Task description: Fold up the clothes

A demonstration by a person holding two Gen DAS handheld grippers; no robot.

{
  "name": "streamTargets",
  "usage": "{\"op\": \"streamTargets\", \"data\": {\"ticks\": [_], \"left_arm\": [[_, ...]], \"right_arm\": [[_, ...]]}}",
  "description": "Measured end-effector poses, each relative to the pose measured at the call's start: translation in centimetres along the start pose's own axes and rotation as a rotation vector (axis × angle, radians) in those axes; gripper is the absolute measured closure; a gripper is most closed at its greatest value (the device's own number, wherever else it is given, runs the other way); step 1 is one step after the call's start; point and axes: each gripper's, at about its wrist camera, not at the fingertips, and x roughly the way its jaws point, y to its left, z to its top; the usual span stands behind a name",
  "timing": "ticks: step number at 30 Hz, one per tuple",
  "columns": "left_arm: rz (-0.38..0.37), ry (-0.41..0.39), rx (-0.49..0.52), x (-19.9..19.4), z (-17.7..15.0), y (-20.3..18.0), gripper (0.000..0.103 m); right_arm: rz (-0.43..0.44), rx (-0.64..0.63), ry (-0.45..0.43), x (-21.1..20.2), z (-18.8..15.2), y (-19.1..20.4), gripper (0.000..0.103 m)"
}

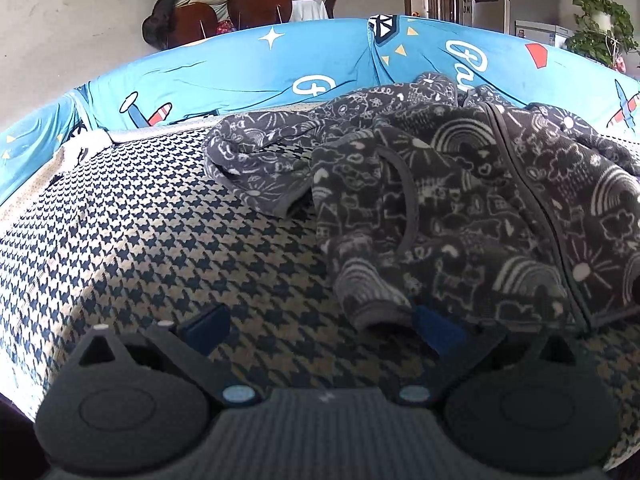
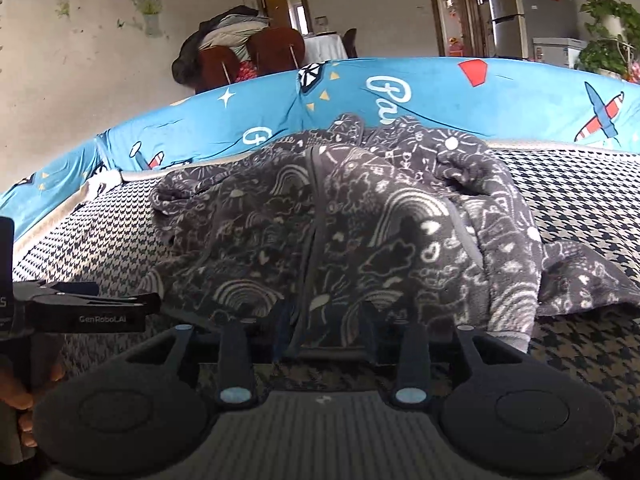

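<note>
Your left tongs (image 1: 320, 328) stood spread wide, one finger tucked at the near hem of the dark patterned fleece garment (image 1: 460, 208), pinching nothing. Your right tongs (image 2: 326, 328) stood partly apart at the same near hem, straddling the zip line; whether their pads pressed the cloth I could not tell. The garment lay rumpled on the houndstooth-covered bed (image 1: 160, 240), sleeves bunched out to either side, its far end against the blue cartoon-print cover (image 1: 240, 68). Judging by that, no fold had been made: the flattening and every fold remained ahead of you.
</note>
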Motion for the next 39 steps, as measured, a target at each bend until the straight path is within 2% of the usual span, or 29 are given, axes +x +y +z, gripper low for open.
{"op": "streamTargets", "data": {"ticks": [5,10,19,20,22,24,25,26,27,28,34,39], "left_arm": [[-0.002,0.008,-0.003,0.2,0.0,0.0,0.000],[-0.007,0.013,-0.006,0.4,0.0,-0.1,0.000],[-0.016,0.011,-0.018,0.4,0.2,0.0,0.000],[-0.018,0.009,-0.021,0.3,0.2,0.0,0.000],[-0.024,0.005,-0.029,0.2,0.3,0.1,0.000],[-0.033,-0.003,-0.038,0.1,0.3,0.1,0.000],[-0.042,-0.011,-0.045,-0.1,0.4,0.2,0.000],[-0.052,-0.019,-0.052,-0.3,0.4,0.3,0.000],[-0.061,-0.028,-0.056,-0.5,0.4,0.3,0.000],[-0.069,-0.033,-0.057,-0.6,0.4,0.3,0.000],[-0.106,-0.047,-0.033,-0.9,0.4,-0.4,0.000],[-0.075,-0.034,0.001,-0.8,0.2,-0.9,0.000]], "right_arm": [[0.025,-0.090,0.038,0.9,-0.8,1.5,0.052],[0.018,-0.207,0.037,1.7,-1.7,3.3,0.040],[-0.020,-0.317,0.058,4.2,-2.8,4.9,0.038],[-0.023,-0.322,0.052,4.4,-2.8,5.0,0.040],[-0.027,-0.329,0.037,4.5,-2.7,5.1,0.060],[-0.017,-0.320,0.026,4.6,-2.5,5.0,0.072],[-0.008,-0.308,0.018,4.5,-2.3,5.0,0.085],[-0.005,-0.302,0.007,4.4,-2.1,4.9,0.085],[-0.008,-0.300,-0.005,4.3,-1.8,4.9,0.097],[-0.017,-0.295,-0.021,4.2,-1.4,4.9,0.101],[-0.037,-0.183,-0.102,3.6,2.2,3.0,0.100],[0.016,-0.184,-0.082,3.2,3.2,2.5,0.100]]}}
